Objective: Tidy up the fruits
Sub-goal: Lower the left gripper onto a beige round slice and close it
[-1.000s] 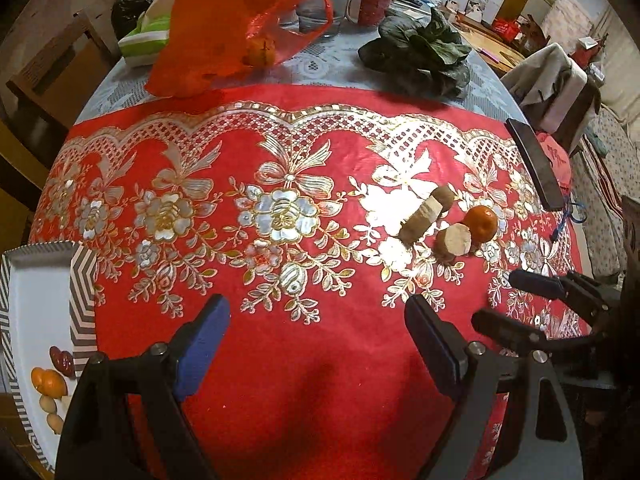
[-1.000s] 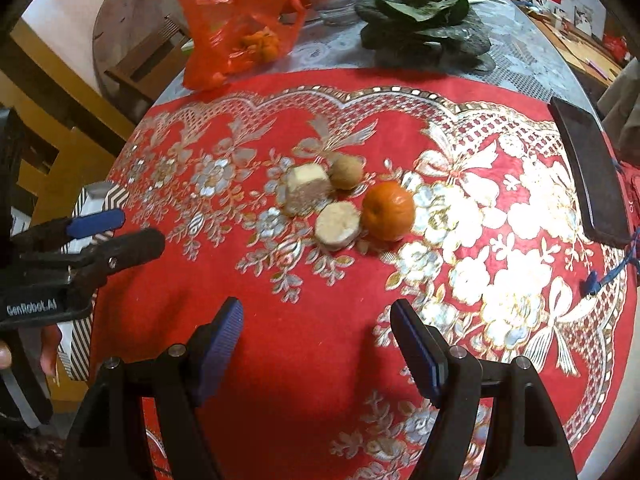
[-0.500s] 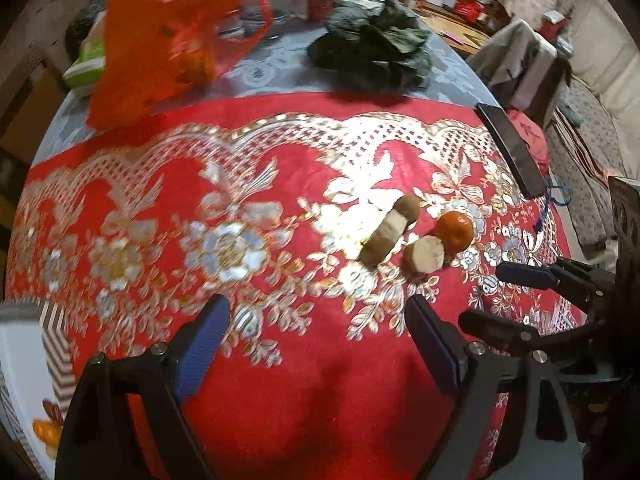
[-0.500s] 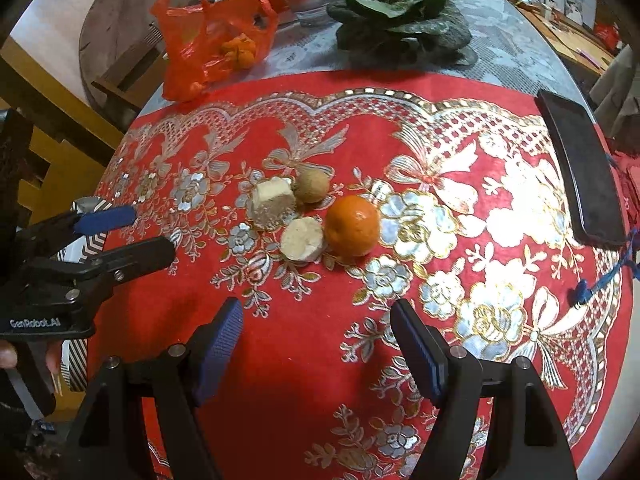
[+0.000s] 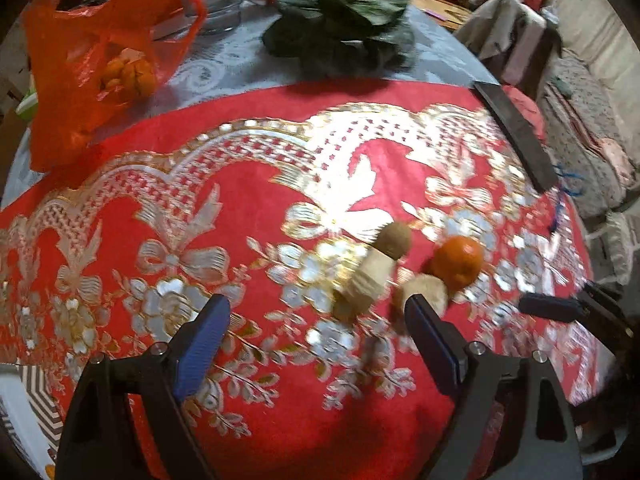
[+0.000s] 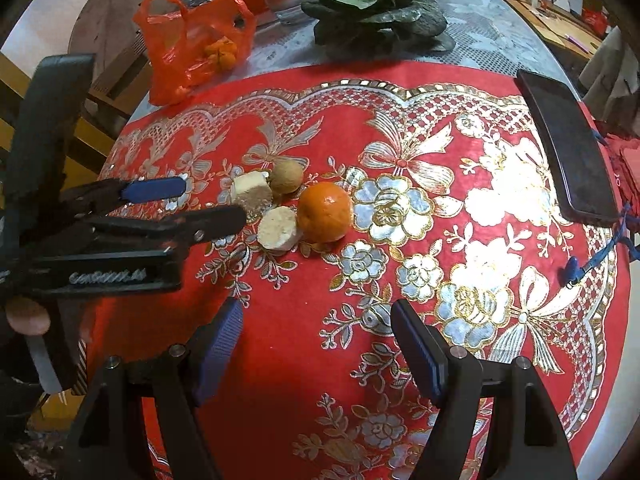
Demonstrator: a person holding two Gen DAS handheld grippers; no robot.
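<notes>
Where the gold flowers crowd the middle of the red cloth point(image 6: 280, 360), four fruits lie in a tight cluster: a mandarin point(image 6: 325, 217) on the right, a round pale cut piece point(image 6: 279, 227) touching its left side, a squarish pale chunk point(image 6: 251, 193) farther left, and a small brown round fruit point(image 6: 285, 176) just behind (a longan, perhaps; too small to tell). The left hand-held gripper point(image 6: 208, 204) reaches in from the left, jaws wide apart and empty, its tips just beside the squarish chunk. The right hand-held gripper point(image 6: 316, 348) hangs nearer, also wide open with nothing between its pads, well short of the cluster. At the desk's far left stands an orange plastic bag point(image 6: 192, 48) with mandarins inside; leafy greens point(image 6: 376, 12) lie far centre, and a dark phone point(image 6: 568, 148) rests at the right edge.
</notes>
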